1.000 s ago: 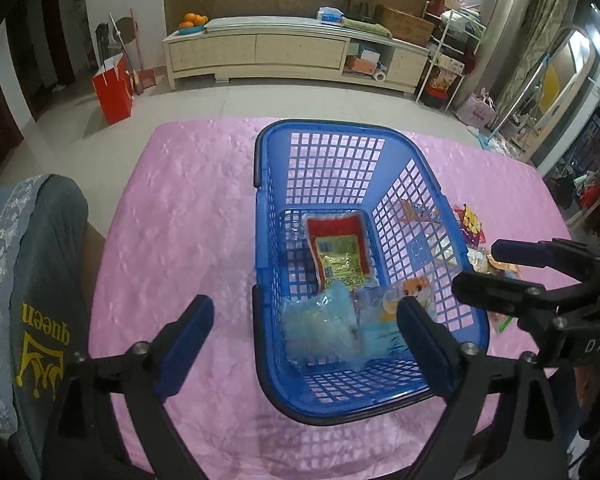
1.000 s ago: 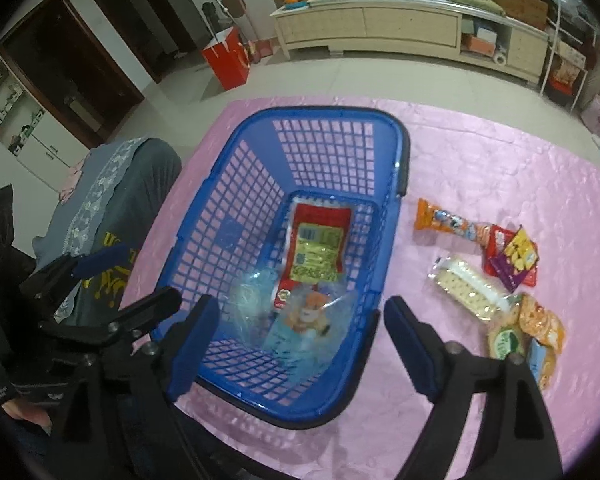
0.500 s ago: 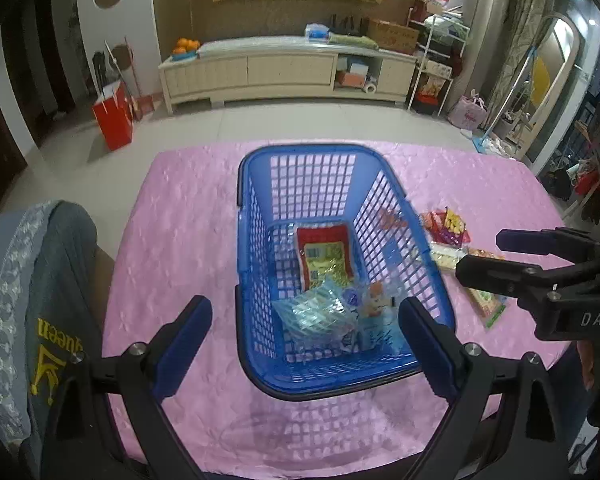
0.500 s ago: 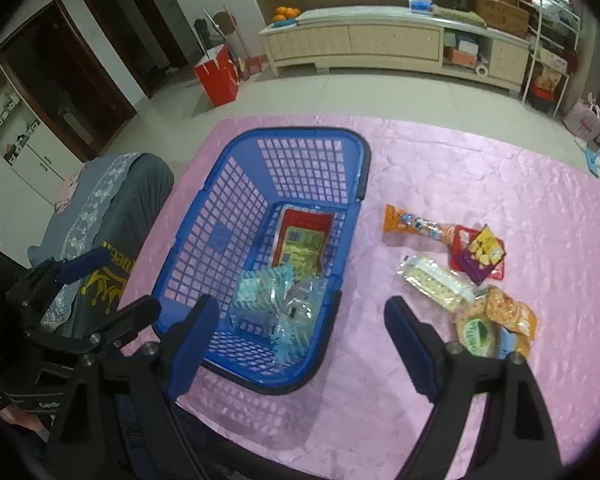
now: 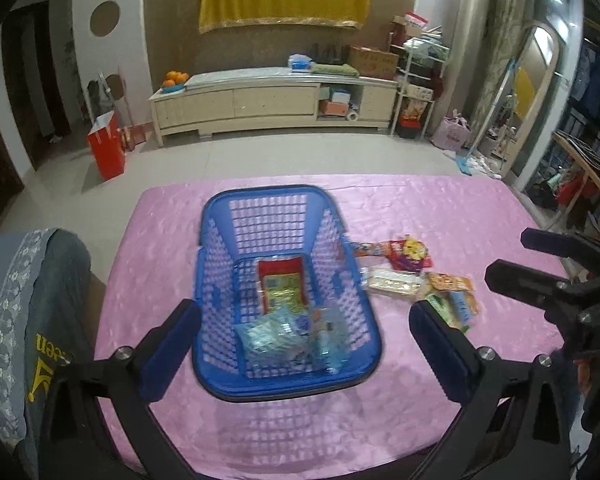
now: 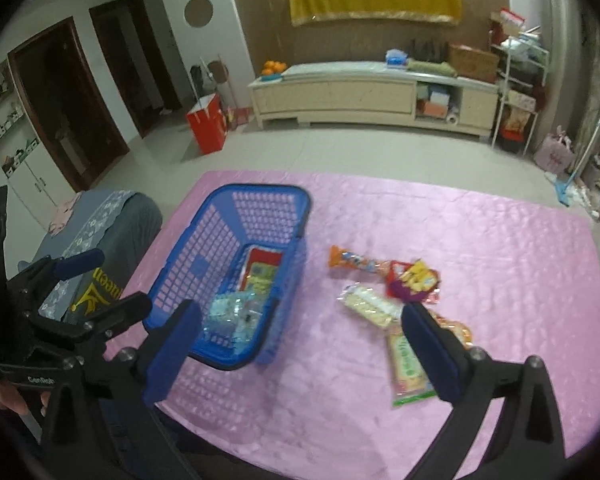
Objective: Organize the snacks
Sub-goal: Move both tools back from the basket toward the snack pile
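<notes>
A blue plastic basket (image 5: 216, 256) (image 6: 204, 248) stands on the pink tablecloth (image 5: 440, 216) (image 6: 480, 248). Inside lie a red and yellow packet (image 5: 281, 282) (image 6: 260, 270) and pale blue wrapped snacks (image 5: 280, 336) (image 6: 232, 314). Several snack packets lie to its right: an orange one (image 6: 350, 259), a red and yellow one (image 6: 414, 282) (image 5: 410, 251), a clear biscuit pack (image 6: 370, 305) (image 5: 392, 282) and a green one (image 6: 408, 368). My left gripper (image 5: 304, 352) is open above the basket's near end. My right gripper (image 6: 300, 350) is open above the cloth, between basket and packets.
A grey cushion with yellow lettering (image 5: 24, 320) (image 6: 100, 240) rests at the table's left edge. Beyond the table is bare floor, a red bag (image 5: 106, 150) and a long low cabinet (image 5: 268, 104).
Both grippers have pulled back and up from the basket, which now looks smaller and farther. Both stayed open and empty.
</notes>
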`<state>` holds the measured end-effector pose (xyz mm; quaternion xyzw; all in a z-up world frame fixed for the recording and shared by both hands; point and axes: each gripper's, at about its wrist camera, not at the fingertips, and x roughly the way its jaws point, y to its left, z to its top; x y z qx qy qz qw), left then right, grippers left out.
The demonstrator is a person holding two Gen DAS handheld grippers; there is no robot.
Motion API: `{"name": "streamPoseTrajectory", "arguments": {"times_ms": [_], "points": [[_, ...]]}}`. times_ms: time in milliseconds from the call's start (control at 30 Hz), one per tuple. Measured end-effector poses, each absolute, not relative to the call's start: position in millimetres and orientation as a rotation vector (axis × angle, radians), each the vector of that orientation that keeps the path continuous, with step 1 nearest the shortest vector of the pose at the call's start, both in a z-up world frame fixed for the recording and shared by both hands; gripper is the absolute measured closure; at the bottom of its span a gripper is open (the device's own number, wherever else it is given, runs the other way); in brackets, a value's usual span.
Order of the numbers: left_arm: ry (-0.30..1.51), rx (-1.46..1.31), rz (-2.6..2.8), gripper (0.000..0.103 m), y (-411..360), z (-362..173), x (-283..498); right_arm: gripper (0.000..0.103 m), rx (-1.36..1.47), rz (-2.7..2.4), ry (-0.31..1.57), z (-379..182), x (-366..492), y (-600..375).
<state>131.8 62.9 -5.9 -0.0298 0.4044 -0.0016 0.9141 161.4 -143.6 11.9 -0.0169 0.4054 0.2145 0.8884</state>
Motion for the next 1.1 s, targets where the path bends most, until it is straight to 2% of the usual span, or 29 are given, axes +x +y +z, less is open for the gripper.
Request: {"name": "streamPoseTrajectory", "arguments": {"times_ms": [300, 500, 1100], "points": [[0.775, -0.016, -0.039, 0.000, 6, 9, 133, 0.000, -0.035, 0.396, 0.726, 24, 146, -203], [0.747, -0.031, -0.048, 0.000, -26, 6, 136, 0.000, -0.058, 0.318, 0.699, 14, 146, -240], [0.886, -0.014, -0.085, 0.000, -103, -85, 163, 0.000, -0.138, 0.277, 0.890, -73, 164, -311]]}}
